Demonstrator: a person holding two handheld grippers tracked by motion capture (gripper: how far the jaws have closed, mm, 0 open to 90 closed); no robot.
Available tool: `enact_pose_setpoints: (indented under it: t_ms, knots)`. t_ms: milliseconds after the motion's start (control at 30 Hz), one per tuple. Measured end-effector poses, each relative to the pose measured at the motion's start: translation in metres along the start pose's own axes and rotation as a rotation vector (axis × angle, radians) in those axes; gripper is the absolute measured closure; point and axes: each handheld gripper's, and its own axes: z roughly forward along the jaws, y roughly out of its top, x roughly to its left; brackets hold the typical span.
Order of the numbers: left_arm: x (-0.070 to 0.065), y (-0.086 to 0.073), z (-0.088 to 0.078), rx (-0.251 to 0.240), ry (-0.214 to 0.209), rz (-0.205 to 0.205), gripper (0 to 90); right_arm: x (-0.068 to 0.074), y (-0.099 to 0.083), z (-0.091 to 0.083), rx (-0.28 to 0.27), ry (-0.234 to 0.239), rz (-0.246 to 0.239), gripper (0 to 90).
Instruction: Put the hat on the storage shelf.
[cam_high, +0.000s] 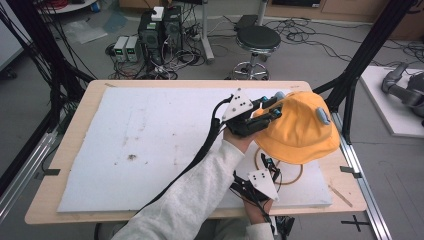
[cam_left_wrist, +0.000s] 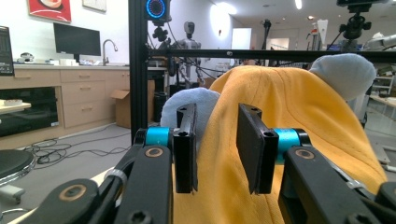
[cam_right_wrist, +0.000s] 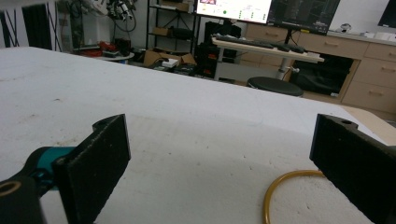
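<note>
Overhead, yellow hat (cam_high: 300, 131), no legible label, left claw (cam_high: 267, 111) alongside.

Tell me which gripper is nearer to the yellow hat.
Left. The left gripper is at the yellow hat, fabric between its fingers; the right gripper rests below it, near the ring.

A grey floor (cam_high: 310, 55) is strewn with black cables (cam_high: 320, 35) at the far side; a black round stool (cam_high: 257, 37) is placed beyond the wooden table (cam_high: 75, 145); wooden cabinets (cam_left_wrist: 70, 95) are lined along a white wall (cam_left_wrist: 112, 23).
</note>
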Motion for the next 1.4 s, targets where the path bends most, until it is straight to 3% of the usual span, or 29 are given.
enact_pose_setpoints:
  t_ms: [200, 367, 567, 767, 1033, 1200, 1400]
  knots:
    - [0.002, 0.001, 0.004, 0.021, 0.006, 0.004, 66.0, 0.0, 0.0, 0.0, 0.005, 0.001, -0.001, 4.5]
    - [-0.003, 0.003, 0.005, 0.004, -0.036, 0.017, 62.5, 0.0, 0.0, 0.0, 0.006, 0.004, 0.001, 4.5]
    - [-0.002, 0.0, 0.008, 0.04, -0.054, 0.031, 61.9, 0.0, 0.0, 0.001, 0.007, 0.004, 0.004, 4.5]
    - [-0.001, 0.001, 0.008, 0.03, -0.069, 0.023, 60.7, 0.0, 0.0, 0.001, 0.006, 0.005, 0.004, 4.5]
    - [0.001, 0.003, 0.004, 0.012, -0.078, 0.017, 48.1, 0.0, 0.0, 0.001, 0.005, 0.005, 0.008, 4.5]
    - [0.003, 0.006, -0.001, -0.013, -0.081, 0.007, 45.8, 0.0, 0.0, 0.001, 0.006, 0.002, 0.005, 4.5]
    - [0.007, 0.012, -0.011, -0.032, -0.067, 0.029, 42.8, 0.0, 0.0, 0.002, 0.008, 0.004, 0.001, 4.5]
